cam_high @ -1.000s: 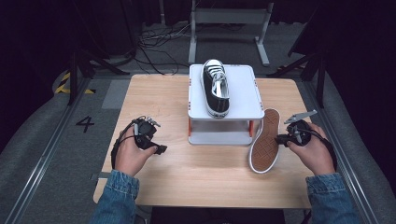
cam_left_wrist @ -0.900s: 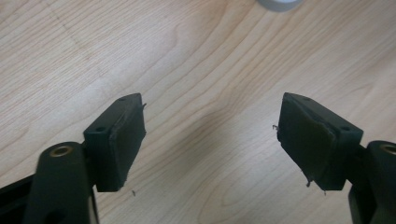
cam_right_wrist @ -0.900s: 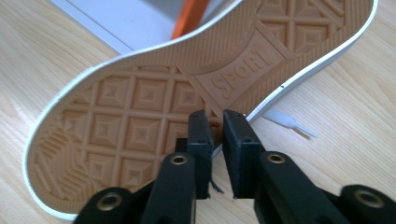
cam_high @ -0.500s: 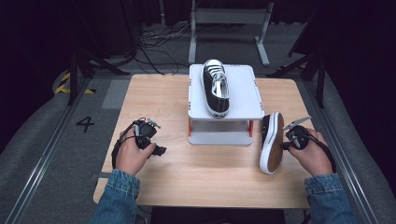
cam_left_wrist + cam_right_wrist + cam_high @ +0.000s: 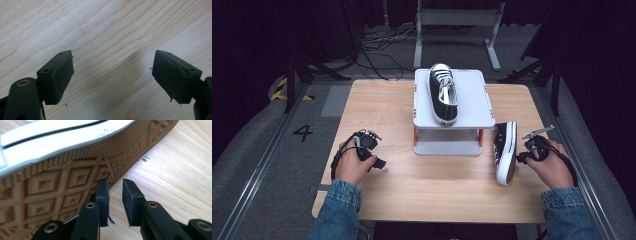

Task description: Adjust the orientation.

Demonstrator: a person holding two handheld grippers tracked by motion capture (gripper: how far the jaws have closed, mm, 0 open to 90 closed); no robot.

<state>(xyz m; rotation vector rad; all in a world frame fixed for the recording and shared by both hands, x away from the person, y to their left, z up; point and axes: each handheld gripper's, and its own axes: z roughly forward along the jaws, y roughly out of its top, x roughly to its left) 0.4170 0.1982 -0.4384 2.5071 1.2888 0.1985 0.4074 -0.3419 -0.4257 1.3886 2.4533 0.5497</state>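
Observation:
A black sneaker with a white toe cap [image 5: 443, 95] lies on top of a white stand [image 5: 472, 95]. Its mate [image 5: 504, 150] rests on its side on the wooden table [image 5: 432, 185] right of the stand, tan sole [image 5: 62, 180] turned towards my right gripper [image 5: 521, 158]. That gripper [image 5: 115, 182] sits just beside the sole; its jaws have just been opening and stand slightly apart with nothing between them. My left gripper [image 5: 374, 157] is low over the table's left part. Its jaws [image 5: 112, 67] have just been opening and are wide apart over bare wood.
Beneath the stand's top is a lower shelf [image 5: 447, 147] between orange posts. A metal frame [image 5: 457, 20] and cables lie on the floor beyond the table. A "4" [image 5: 303, 132] marks the floor at left.
The sneaker at right has turned from sole-up to lying on its side, closer to the stand. My right hand came down and in with it. My left hand sank slightly.

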